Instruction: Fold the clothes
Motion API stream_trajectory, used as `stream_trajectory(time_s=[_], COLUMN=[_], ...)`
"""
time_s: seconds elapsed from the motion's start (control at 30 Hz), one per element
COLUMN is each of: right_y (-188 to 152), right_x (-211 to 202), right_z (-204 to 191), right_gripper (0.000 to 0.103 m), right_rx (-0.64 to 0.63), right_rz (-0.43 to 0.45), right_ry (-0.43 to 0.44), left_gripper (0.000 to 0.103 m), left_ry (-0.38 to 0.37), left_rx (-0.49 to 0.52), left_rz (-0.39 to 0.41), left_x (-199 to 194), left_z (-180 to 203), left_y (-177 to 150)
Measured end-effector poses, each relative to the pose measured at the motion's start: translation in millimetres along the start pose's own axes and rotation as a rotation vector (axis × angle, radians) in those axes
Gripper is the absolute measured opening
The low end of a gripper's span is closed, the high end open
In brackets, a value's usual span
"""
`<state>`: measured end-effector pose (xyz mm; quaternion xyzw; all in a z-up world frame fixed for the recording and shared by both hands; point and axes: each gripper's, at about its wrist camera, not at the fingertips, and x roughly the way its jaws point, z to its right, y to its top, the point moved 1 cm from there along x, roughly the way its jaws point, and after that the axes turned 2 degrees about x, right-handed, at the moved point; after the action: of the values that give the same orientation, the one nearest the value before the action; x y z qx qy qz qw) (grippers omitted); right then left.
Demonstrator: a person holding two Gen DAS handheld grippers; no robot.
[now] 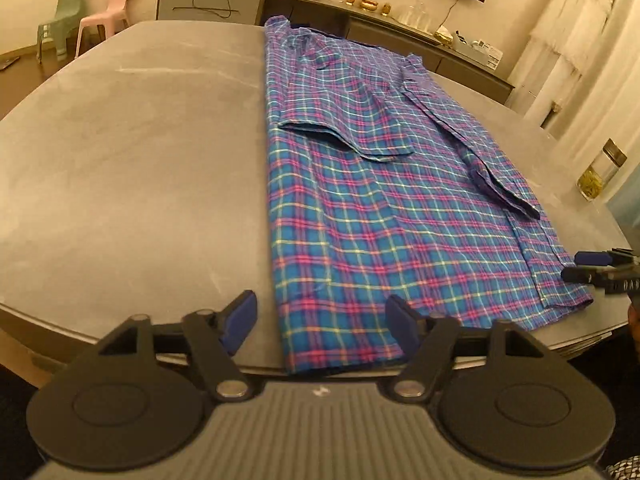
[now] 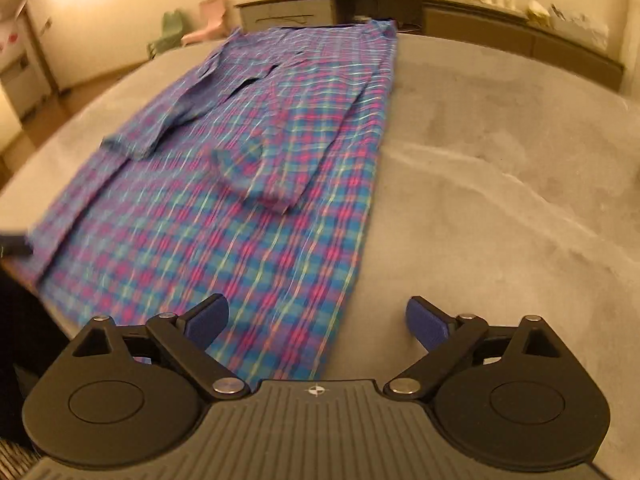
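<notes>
We see plaid shirt (image 1: 380,208) flat, sleeves folded in. Left gripper (image 1: 320,320) and right gripper (image 2: 316,320) both released, empty, straddling hem corners at frame bottom. Next, we judge: clench hem, fold toward collar at top.

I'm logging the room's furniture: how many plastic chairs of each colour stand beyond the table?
Green plastic chair: 1
Pink plastic chair: 1
Total: 2
Both stand on the floor past the grey table.
</notes>
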<state>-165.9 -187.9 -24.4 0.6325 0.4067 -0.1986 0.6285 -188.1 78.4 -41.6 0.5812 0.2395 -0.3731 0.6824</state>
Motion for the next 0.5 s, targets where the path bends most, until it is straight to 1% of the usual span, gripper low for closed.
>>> stream_trajectory(time_s=[0.03,0.07,0.1,0.13,0.23,0.4,0.5], right_y=[-2,-4,-4,-5,-8,-2,10], right_x=[-3,-5,-6,-7,-18,-52,-78], right_z=[-6,-11,-13,-15,-16,-20,-14], right_gripper=[0.054,0.040,0.024,0.015,0.009,0.008,0.008], right_rx=[-0.033,-0.054,-0.062,-0.065,-0.057,-0.020,0.021], right_rz=[0.005,0.008,0.011,0.014,0.024,0.055,0.090], right_ry=[0.003,0.004,0.004,0.010,0.050,0.172,0.235], left_gripper=[0.009,0.005,0.003,0.003,0.002,0.002,0.002], left_ry=[0.003,-0.013,-0.030,-0.048,-0.101,-0.191,-0.251], left_rx=[0.004,-0.011,-0.028,-0.045,-0.097,-0.176,-0.193], left_rz=[-0.002,0.000,0.002,0.004,0.012,0.029,0.062], left_x=[0,-4,-8,-12,-25,-51,-70], left_z=[-2,-5,-10,-14,-26,-47,-54], left_y=[-1,0,1,1,3,8,26])
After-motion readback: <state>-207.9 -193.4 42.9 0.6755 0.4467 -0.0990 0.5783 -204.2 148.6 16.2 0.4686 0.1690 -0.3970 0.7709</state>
